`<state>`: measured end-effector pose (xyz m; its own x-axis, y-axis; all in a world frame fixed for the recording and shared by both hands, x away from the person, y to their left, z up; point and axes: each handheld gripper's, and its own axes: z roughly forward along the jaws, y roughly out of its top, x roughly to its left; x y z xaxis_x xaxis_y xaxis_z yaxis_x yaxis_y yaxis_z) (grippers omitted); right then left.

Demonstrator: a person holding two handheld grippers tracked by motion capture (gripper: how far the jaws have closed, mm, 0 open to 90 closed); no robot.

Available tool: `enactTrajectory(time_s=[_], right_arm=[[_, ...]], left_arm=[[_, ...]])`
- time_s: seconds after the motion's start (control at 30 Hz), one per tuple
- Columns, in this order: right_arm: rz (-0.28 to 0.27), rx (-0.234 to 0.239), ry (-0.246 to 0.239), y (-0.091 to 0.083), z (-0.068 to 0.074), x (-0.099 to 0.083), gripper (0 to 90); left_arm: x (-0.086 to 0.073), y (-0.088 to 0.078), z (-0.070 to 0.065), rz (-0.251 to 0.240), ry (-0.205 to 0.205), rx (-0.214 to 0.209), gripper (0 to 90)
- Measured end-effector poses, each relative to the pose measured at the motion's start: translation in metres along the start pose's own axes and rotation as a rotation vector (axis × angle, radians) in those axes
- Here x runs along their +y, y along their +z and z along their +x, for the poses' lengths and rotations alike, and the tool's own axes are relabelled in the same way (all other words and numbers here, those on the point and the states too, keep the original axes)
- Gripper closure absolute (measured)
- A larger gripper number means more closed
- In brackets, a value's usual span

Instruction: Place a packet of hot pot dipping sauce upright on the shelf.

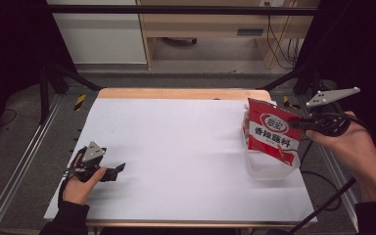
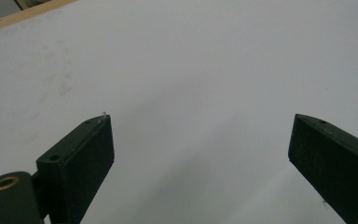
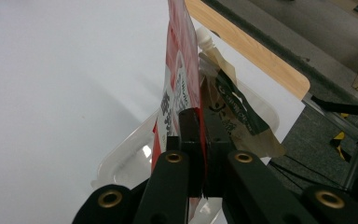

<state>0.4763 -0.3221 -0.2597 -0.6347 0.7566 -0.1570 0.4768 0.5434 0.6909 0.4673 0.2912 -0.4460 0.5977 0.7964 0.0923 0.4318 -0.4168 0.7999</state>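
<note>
Two grippers at work: the right gripper pinches the red sauce pouch by its edge, upright over the clear plastic tray, apparently to lower it beside a brown pouch. The left gripper rests wide open on the white sheet, likely waiting.

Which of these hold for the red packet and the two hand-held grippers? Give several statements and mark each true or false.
1. The right hand-held gripper is shut on the red packet. True.
2. The red packet lies flat at the middle of the white sheet. False: it is held upright at the clear plastic tray near the right edge of the white sheet.
3. The left hand-held gripper has its jaws open with nothing between them. True.
4. The left hand-held gripper holds a brown pouch. False: the brown pouch stands in the clear plastic tray behind the red packet.
</note>
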Motion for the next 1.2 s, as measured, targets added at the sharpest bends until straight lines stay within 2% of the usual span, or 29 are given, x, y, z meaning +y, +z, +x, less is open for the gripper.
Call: enactTrajectory(time_s=[0.37, 0.63, 0.83, 1.03, 1.2], right_arm=[[0.018, 0.018, 0.032, 0.015, -0.003, -0.017, 89.8], [0.016, 0.023, 0.042, 0.014, -0.003, -0.022, 89.7], [0.043, 0.016, 0.041, 0.013, -0.003, -0.026, 89.5], [0.087, 0.019, 0.053, 0.009, -0.005, -0.04, 89.2], [0.099, 0.017, 0.072, 0.009, -0.009, -0.052, 88.2]], left_arm=[[0.0, 0.001, -0.001, 0.006, 0.005, -0.005, 6.9], [0.0, 0.001, -0.002, 0.007, 0.005, -0.007, 6.9], [0.0, 0.001, -0.001, 0.009, 0.004, -0.007, 6.9], [0.0, 0.002, -0.002, 0.013, 0.007, -0.01, 6.9], [0.0, 0.002, -0.002, 0.015, 0.009, -0.011, 6.9]])
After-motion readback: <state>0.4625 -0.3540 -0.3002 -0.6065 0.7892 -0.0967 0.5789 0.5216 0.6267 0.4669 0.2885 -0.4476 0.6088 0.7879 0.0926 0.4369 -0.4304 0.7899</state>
